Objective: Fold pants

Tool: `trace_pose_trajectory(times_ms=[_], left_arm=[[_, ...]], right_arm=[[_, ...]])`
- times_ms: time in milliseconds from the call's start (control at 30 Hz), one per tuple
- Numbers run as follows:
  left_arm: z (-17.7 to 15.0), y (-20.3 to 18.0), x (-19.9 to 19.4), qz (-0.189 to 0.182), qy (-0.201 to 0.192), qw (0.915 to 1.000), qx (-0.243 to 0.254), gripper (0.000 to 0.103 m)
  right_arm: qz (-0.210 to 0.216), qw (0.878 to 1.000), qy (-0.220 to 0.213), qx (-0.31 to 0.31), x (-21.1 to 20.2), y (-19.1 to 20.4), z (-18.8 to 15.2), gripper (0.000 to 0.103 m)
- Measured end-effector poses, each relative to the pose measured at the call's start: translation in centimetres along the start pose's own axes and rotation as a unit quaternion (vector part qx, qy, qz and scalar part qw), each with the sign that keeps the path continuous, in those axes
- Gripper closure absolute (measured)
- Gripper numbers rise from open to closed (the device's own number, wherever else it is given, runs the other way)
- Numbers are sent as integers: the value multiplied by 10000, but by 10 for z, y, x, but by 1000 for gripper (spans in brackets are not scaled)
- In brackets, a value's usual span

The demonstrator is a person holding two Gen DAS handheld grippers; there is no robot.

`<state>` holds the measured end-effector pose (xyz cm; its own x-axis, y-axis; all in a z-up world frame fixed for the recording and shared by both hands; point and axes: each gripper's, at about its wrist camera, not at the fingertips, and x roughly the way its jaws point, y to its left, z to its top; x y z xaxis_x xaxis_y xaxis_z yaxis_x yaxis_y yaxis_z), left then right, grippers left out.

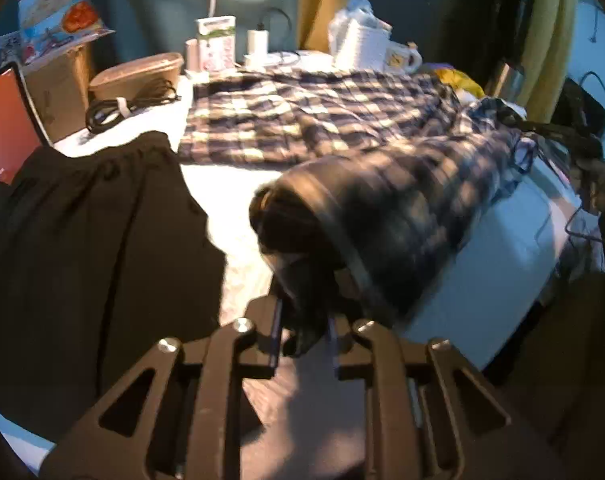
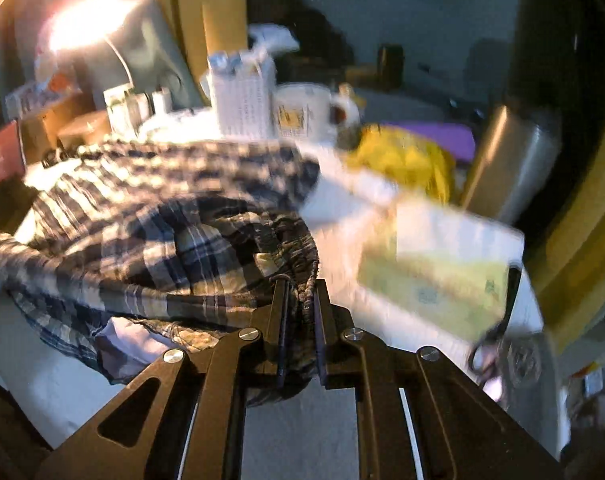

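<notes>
The plaid pants (image 1: 302, 116) lie spread on the white table, one leg flat at the back and the other lifted toward me. My left gripper (image 1: 304, 320) is shut on the dark hem end of that lifted leg (image 1: 382, 216), which hangs above the table. In the right wrist view my right gripper (image 2: 300, 292) is shut on the gathered waistband of the plaid pants (image 2: 150, 232), held just above the table. Both views are blurred by motion.
A black garment (image 1: 82, 240) lies at the left. A laptop (image 1: 2, 136), a coiled cable (image 1: 122, 106), a brown tub (image 1: 138, 74), a white basket (image 1: 358, 46) and a mug (image 1: 402, 58) stand along the back. A yellow bag (image 2: 402, 156), a paper packet (image 2: 442, 256) and scissors (image 2: 490, 344) lie right.
</notes>
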<state>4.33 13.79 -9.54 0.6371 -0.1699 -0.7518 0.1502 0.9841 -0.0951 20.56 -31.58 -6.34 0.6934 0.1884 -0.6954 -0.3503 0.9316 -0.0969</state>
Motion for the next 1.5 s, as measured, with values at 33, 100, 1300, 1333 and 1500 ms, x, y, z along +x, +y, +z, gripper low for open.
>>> trace_pose_trajectory(times_ms=[33,100,1300,1333,1500], left_arm=[[-1,-4,-5,-47,-60,9999,94,81],[-4,-9,-18,-234,-182,9992,254,72],[-35,-65,-19,-1476,61,9875,554,19],[-35,-70,-11,-1462,73,9881,481,19],[-30,-82,15,-1097,-212,9937,68,20]], right_arm=[[-14,10000,46,18,1,0,-5,91],[-19,10000,88,33,1,1,-9,91],[-14,9997,-152,207,-20,6,-26,91],[-1,9996,-206,203,-23,6,-26,91],[44,9991,-401,131,-33,11,-29,91]])
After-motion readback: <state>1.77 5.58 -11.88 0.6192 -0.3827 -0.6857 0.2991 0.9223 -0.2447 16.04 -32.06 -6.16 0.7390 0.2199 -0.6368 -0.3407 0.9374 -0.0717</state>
